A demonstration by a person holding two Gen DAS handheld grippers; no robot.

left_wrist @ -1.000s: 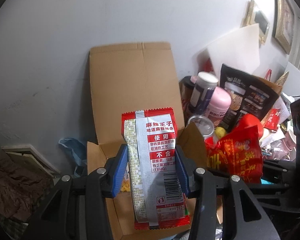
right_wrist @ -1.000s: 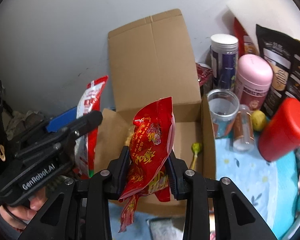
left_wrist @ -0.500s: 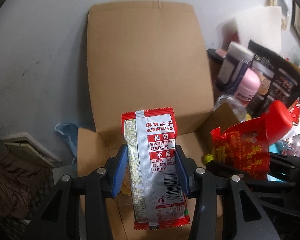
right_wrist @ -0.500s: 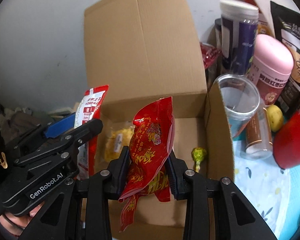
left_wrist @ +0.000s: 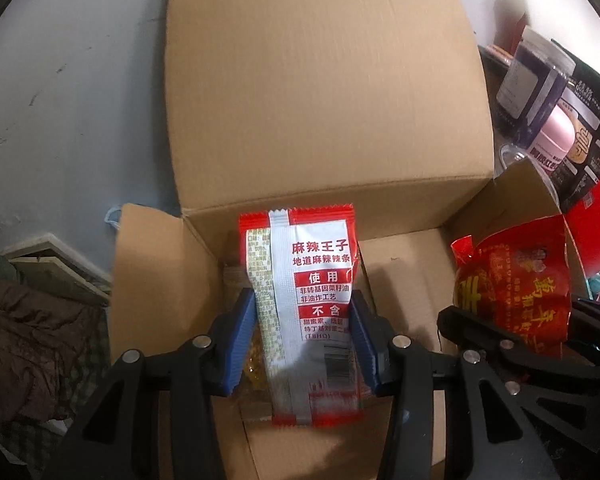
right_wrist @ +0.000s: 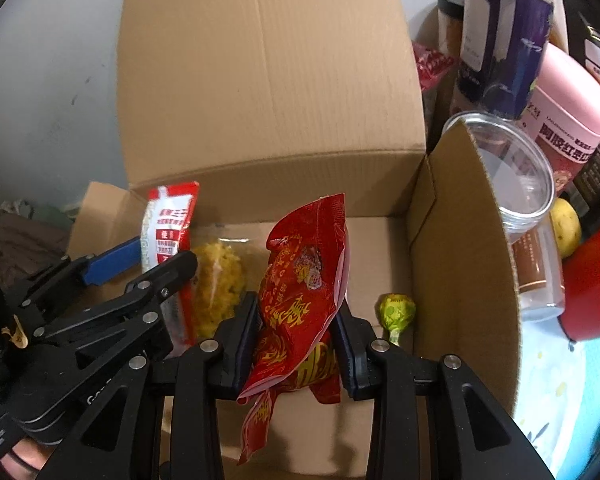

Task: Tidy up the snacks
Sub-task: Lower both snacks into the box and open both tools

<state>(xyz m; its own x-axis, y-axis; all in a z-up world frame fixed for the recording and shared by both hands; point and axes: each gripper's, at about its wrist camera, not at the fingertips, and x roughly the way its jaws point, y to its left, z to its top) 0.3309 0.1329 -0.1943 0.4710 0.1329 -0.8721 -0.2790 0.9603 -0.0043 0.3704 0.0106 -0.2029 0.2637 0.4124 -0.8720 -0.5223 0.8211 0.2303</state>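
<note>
Grippers both grip snacks over the open box point(left_wrist: 328, 80): the left gripper point(left_wrist: 303, 340) clamps a red-and-white packet point(left_wrist: 304, 304) upright, the right gripper point(right_wrist: 296, 340) pinches a red bag point(right_wrist: 304, 280). Inside the box lie a yellow snack point(right_wrist: 216, 280) and what looks like a green lollipop point(right_wrist: 396, 312). Jars point(right_wrist: 500, 36) stand right of the box.

Both wrist views close over cardboard box point(left_wrist: 324, 92)
</note>
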